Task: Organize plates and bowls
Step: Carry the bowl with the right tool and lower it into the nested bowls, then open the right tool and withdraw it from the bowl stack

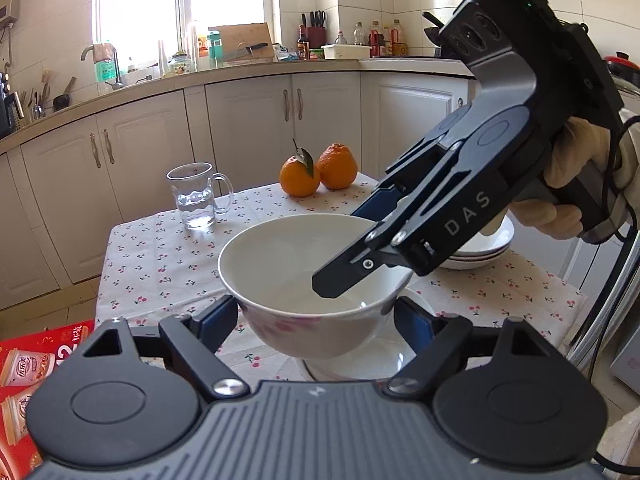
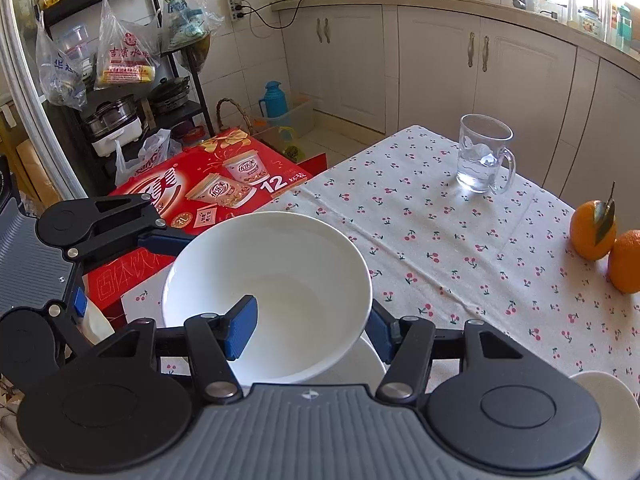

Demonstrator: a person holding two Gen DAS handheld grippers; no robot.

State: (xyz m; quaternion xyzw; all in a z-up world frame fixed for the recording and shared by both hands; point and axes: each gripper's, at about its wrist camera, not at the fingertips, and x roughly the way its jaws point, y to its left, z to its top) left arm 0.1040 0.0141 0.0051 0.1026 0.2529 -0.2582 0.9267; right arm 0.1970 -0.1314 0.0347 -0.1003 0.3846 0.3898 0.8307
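A white bowl (image 1: 280,264) (image 2: 288,280) with a pink flower print hangs just above a white dish (image 1: 360,364) (image 2: 370,360) on the cherry-print tablecloth (image 1: 160,256). My left gripper (image 1: 318,316) is shut on the bowl, with a blue pad against each side of its lower wall. My right gripper (image 1: 338,250) (image 2: 310,332) comes in from the right and straddles the rim, one finger inside the bowl and one outside, shut on it. In the right wrist view one of the left gripper's fingers (image 2: 160,240) reaches the bowl's far edge. A gloved hand (image 1: 576,184) holds the right gripper.
A stack of white plates (image 1: 484,248) (image 2: 612,412) sits at the table's right side. A glass mug (image 1: 196,196) (image 2: 480,160) with water and two oranges (image 1: 300,176) (image 2: 592,232) stand at the far side. A red carton (image 2: 208,184) lies on the floor beside the table.
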